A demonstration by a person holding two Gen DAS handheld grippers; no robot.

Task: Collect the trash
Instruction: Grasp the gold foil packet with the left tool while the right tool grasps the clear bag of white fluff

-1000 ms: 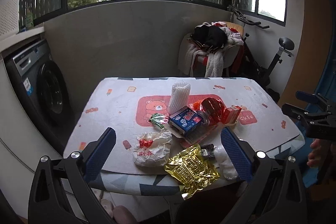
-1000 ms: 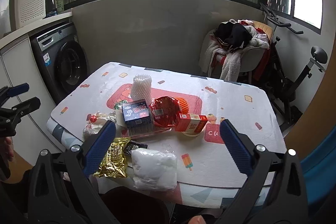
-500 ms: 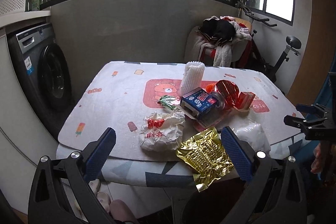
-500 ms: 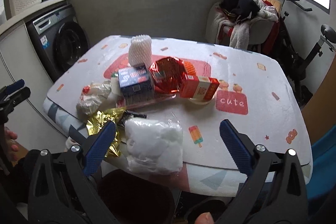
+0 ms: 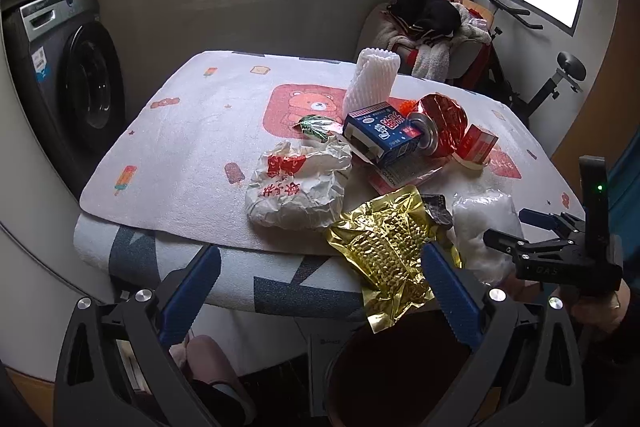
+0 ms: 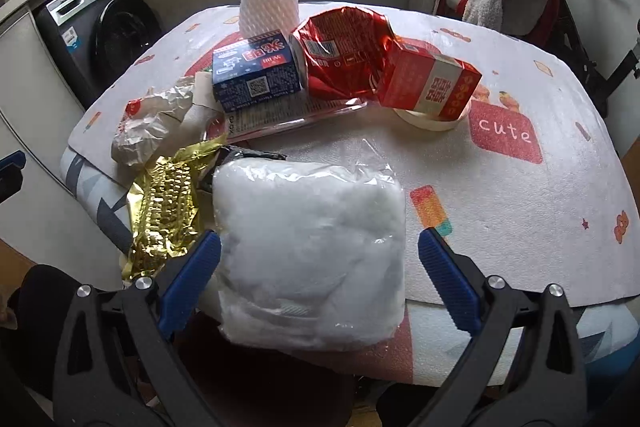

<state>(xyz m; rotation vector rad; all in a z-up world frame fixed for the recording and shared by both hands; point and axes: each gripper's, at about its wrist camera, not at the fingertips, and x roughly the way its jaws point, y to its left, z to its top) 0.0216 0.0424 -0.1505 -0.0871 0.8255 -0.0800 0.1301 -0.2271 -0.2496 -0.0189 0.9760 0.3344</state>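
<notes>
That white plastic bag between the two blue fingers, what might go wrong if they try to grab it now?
The white bag hangs partly over the table edge, above the dark bin; a clumsy pinch by the open right gripper might only catch loose film, so it could slip and miss the bin. The gold wrapper lies against the bag, also overhanging, and might get dragged off too. The left gripper is open nearby, so the two could bump.
</notes>
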